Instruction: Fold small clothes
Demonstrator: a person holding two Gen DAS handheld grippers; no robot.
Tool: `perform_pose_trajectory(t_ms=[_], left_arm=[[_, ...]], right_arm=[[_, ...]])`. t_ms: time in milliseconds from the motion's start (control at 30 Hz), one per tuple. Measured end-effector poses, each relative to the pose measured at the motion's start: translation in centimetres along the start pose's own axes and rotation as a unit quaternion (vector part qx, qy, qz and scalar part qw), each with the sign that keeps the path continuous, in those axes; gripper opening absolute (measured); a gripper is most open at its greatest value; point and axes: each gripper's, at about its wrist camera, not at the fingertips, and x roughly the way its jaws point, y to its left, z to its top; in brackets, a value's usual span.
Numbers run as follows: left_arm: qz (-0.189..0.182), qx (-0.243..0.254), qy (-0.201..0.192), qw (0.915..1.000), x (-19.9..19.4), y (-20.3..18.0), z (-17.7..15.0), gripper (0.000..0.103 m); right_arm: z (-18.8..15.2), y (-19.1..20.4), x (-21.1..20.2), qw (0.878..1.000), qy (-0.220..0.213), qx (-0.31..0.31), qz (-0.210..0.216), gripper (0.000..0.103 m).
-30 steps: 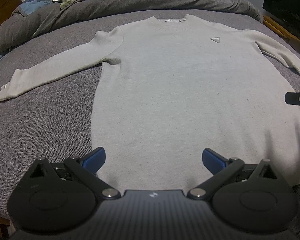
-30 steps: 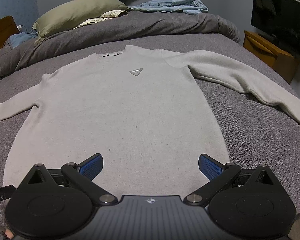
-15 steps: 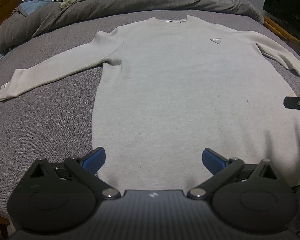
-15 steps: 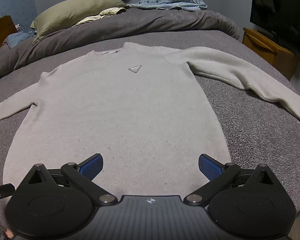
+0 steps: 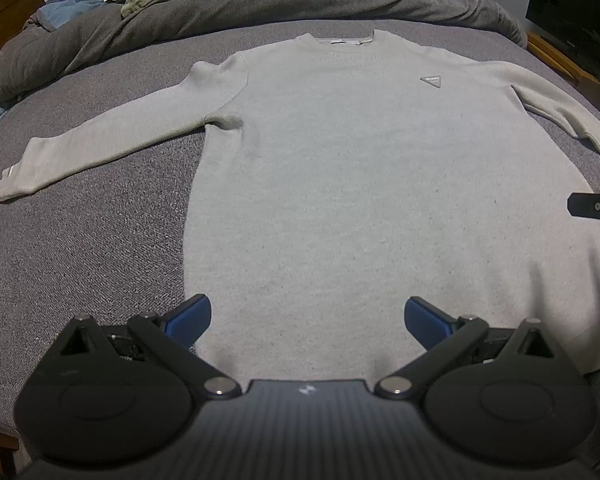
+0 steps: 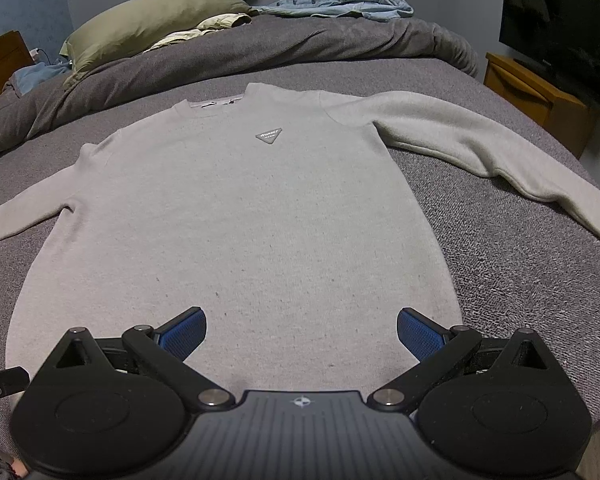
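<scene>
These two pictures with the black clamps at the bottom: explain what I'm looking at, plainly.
There is no robot here. A person holds a hand-held gripper in each hand, and each one carries a wide-angle camera looking forward along its two fingers. One picture comes from the left gripper, the other from the right gripper. The black parts with blue pads at the bottom are the gripper fingers.

Both are open and hold nothing.

Ahead lies a light grey sweater, spread flat and face up on a bed, sleeves stretched out to either side. It is not folded yet. At the far end are a rumpled dark duvet, a green pillow and some blue clothes. A dark TV stands at the right.
</scene>
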Motion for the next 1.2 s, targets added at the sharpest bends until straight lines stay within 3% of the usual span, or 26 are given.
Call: perform_pose_trajectory(t_ms=[533,767,900,1033,1200], left_arm=[[-0.003,0.002,0.001,1.0,0.3,0.0,-0.2,0.103],[0.017,0.004,-0.049,0.9987,-0.1,1.1,1.5,0.103],[-0.005,-0.016,-0.06,0.998,0.9,2.5,3.3,0.103],[-0.023,0.002,-0.092,0.9955,2.3,3.2,4.2,0.103],[-0.011,0.04,-0.083,0.9957,4.9,2.5,4.1,0.103]], right_arm=[[0.1,-0.1,0.0,1.0,-0.002,0.001,-0.001,0.103],[2.9,-1.9,-0.8,0.996,-0.071,0.015,-0.045,0.103],[5.6,-6.8,-0.6,0.982,-0.154,0.059,-0.095,0.103],[8.6,-14.4,1.3,0.969,-0.142,0.129,-0.155,0.103],[8.8,-25.4,1.7,0.936,-0.148,0.263,-0.183,0.096]])
